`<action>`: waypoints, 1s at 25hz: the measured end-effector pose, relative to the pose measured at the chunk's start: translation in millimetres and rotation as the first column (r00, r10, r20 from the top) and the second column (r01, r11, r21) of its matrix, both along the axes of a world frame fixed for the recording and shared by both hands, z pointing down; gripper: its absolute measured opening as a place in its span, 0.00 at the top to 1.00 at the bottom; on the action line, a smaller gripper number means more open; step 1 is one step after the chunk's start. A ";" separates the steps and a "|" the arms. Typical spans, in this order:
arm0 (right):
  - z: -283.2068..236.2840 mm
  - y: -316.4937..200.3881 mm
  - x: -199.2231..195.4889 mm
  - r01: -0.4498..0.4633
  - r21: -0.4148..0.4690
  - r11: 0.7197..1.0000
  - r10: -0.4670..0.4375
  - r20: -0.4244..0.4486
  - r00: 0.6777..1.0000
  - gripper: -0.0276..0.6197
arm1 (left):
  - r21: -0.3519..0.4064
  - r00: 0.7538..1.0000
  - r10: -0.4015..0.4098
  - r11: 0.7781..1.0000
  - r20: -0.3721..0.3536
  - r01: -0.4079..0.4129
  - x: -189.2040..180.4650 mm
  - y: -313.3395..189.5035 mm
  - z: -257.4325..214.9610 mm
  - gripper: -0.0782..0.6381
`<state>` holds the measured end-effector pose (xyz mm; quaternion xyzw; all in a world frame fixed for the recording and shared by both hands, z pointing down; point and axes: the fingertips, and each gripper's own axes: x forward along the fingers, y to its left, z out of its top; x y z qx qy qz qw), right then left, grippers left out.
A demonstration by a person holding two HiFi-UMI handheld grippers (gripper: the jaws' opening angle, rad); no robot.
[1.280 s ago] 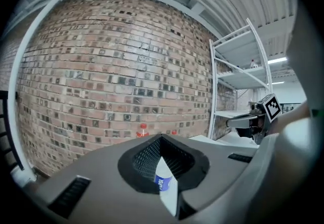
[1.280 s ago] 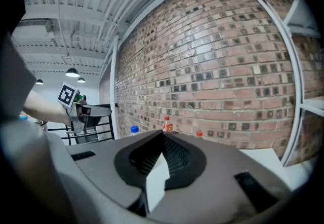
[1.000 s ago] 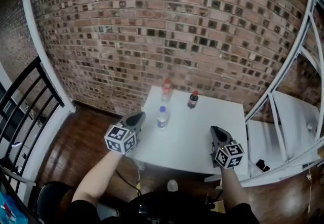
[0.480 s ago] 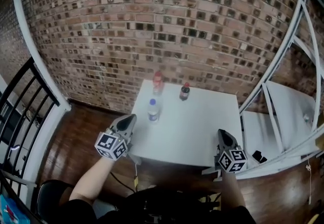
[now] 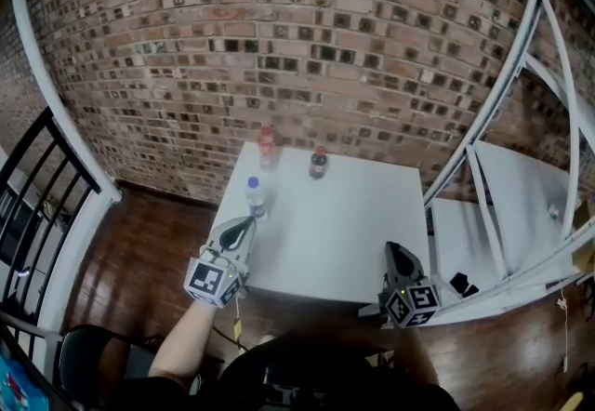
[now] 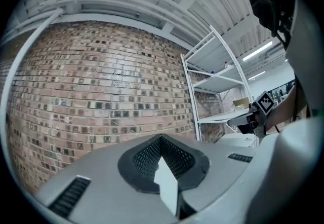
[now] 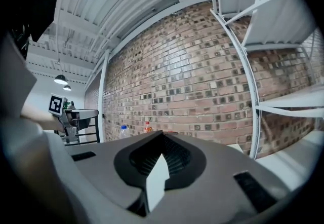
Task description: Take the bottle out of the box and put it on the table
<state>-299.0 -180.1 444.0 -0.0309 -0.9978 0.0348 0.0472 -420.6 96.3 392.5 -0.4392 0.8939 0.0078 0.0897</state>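
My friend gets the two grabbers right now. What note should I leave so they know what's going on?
Left gripper: fingers shut, holding nothing, at the table's near left edge.
Right gripper: fingers shut, holding nothing, at the near right corner.
Things: three bottles stand upright on the white table, at its far left: a blue-capped bottle, a red-capped bottle and a dark bottle.
Done: those three are out on the table.
Left: no box shows in any view, so find it and check whether it holds more bottles.
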 end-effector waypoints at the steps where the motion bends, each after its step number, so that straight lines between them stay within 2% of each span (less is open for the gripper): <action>1: 0.2 -2.1 3.5 -0.005 -0.005 1.000 0.005 0.001 1.000 0.95 | 0.009 1.000 -0.011 1.000 0.002 0.011 2.7 0.8 1.5 0.89; 8: 7.7 -21.6 22.5 -0.035 -0.024 0.999 0.035 0.004 0.999 0.95 | 0.066 0.994 -0.080 0.994 -0.070 0.085 10.0 14.0 14.6 0.89; 11: 13.4 -29.4 19.8 -0.043 -0.037 0.998 0.043 -0.005 0.999 0.95 | 0.088 0.992 -0.101 0.990 -0.080 0.108 4.7 16.1 18.2 0.89; 14: 15.4 -29.8 18.3 -0.044 -0.045 0.998 0.044 -0.006 0.999 0.95 | 0.112 0.993 -0.093 0.989 -0.079 0.101 5.9 13.5 14.9 0.89; 25: 8.8 -35.7 -4.9 -0.038 -0.040 0.998 0.039 0.005 0.999 0.95 | 0.086 0.996 -0.077 0.993 -0.055 0.081 -13.6 7.7 9.1 0.89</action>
